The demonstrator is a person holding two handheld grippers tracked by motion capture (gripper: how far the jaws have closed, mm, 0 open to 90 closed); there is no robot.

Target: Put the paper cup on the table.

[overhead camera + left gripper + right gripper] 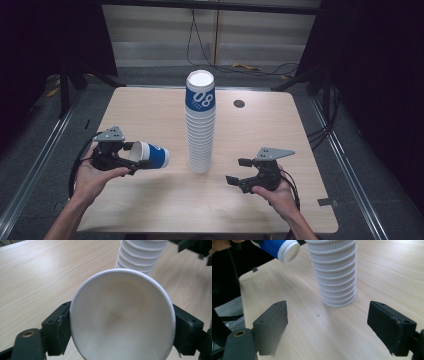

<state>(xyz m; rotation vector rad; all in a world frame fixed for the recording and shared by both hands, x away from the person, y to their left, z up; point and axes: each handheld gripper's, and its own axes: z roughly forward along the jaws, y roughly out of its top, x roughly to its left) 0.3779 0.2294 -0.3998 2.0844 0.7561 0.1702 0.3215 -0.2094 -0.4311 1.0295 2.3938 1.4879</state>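
Left gripper (pixel 131 159) clamps a single blue paper cup (pixel 150 155) at its rim, cup held sideways above the table (pixel 150 107), mouth toward the hand, inside bare. Right gripper (pixel 238 171) jaws spread wide, nothing between them, pointing at the tall stack of cups (pixel 200 125). Stack stands upright mid-table, between both grippers, apart from each.

Light wood table (pixel 150 107), grey floor (pixel 45 150), dark curtains (pixel 385 75).
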